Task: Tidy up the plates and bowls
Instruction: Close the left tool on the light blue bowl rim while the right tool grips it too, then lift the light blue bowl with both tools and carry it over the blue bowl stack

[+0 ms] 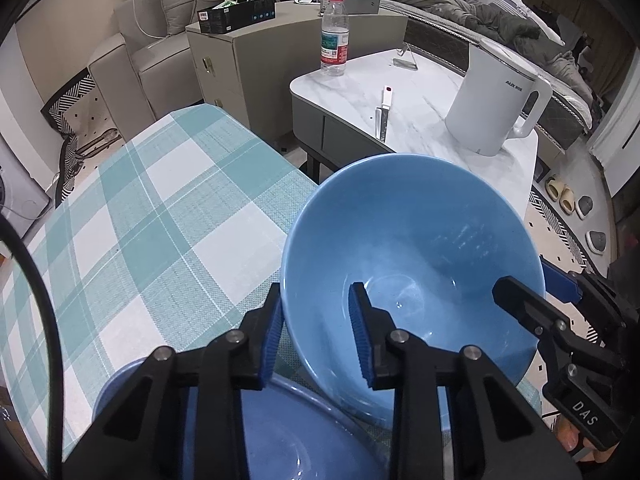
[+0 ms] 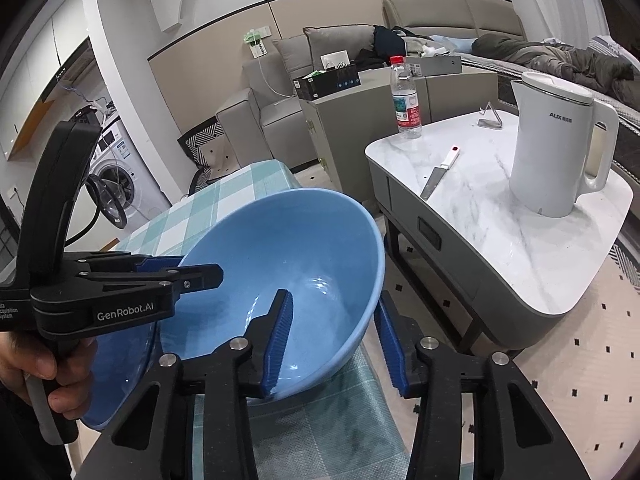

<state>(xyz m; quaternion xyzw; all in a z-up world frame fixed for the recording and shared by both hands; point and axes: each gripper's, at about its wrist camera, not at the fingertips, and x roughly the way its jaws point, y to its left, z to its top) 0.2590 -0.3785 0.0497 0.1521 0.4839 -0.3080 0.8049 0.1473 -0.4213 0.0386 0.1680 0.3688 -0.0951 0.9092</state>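
Left wrist view first: the counter [image 1: 132, 216] under its teal-and-white checked cloth fills the left, and over its near edge a big light-blue bowl [image 1: 412, 264] sits tilted, mouth toward the camera. The left hand-held gripper [image 1: 316, 332] straddles the bowl's left wall, one blue pad outside the rim and one inside; both look pressed against the wall, so it is clenched on the bowl. At the bowl's right rim the right hand-held gripper [image 1: 532, 284] reaches in from the right, one finger inside, one outside. Just below and touching the bowl's underside lies a darker blue plate [image 1: 280, 436], partly hidden behind the fingers. Over to the right wrist view, the right hand-held gripper [image 2: 336, 340] has the bowl's [image 2: 280, 256] right wall between its pads; the inner pad lies on the wall, while the outer one shows a sliver of gap, so I cannot tell if this one truly grips. A hand [image 2: 44, 364] holds the left hand-held gripper [image 2: 192, 272] on the far rim. Beyond, a white kettle [image 2: 560, 148] and a knife [image 2: 440, 172] rest on a marble side table [image 2: 520, 240].
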